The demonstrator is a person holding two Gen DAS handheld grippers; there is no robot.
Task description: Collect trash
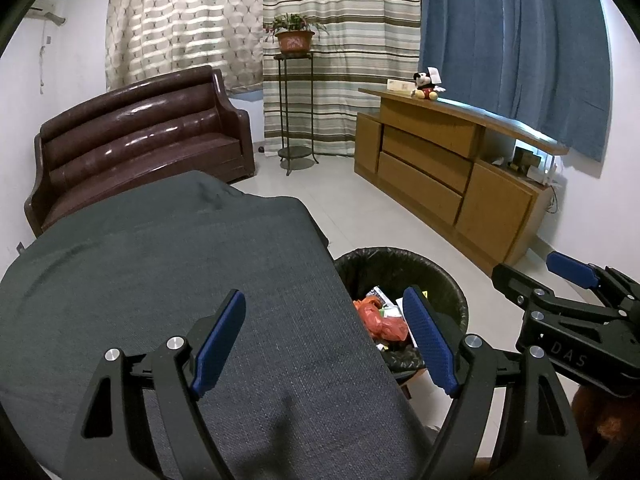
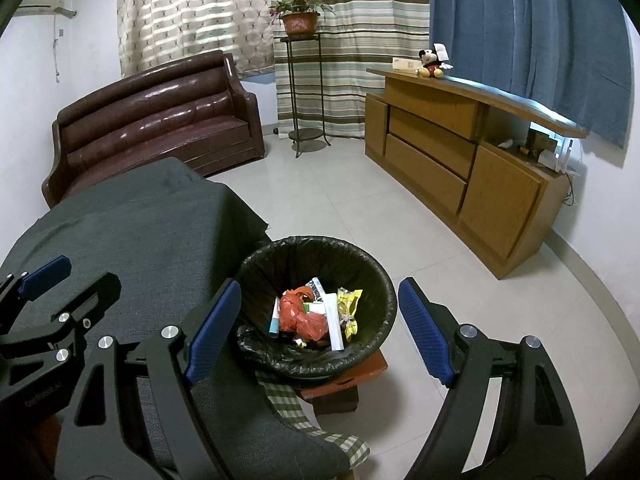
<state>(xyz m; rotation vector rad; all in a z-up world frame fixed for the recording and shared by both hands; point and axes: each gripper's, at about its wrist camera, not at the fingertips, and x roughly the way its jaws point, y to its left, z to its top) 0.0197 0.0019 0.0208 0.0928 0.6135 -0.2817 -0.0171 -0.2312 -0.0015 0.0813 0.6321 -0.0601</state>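
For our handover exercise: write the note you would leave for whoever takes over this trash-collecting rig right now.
Left hand-held gripper: open, empty, over the grey cloth.
Right hand-held gripper: open, empty, above the bin.
Bin: black-lined, beside the cloth-covered table, holding a red bag, a yellow wrapper and paper scraps.
Done: that trash is in the bin.
Left: no loose trash shows on the cloth or the floor; check outside these views.

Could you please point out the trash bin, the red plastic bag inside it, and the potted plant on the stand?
trash bin (image 2: 380, 280): right wrist view, on the black liner at its right inner wall.
red plastic bag (image 2: 298, 316): right wrist view, on its crumpled middle.
potted plant (image 2: 299, 23): right wrist view, on the pot's front.
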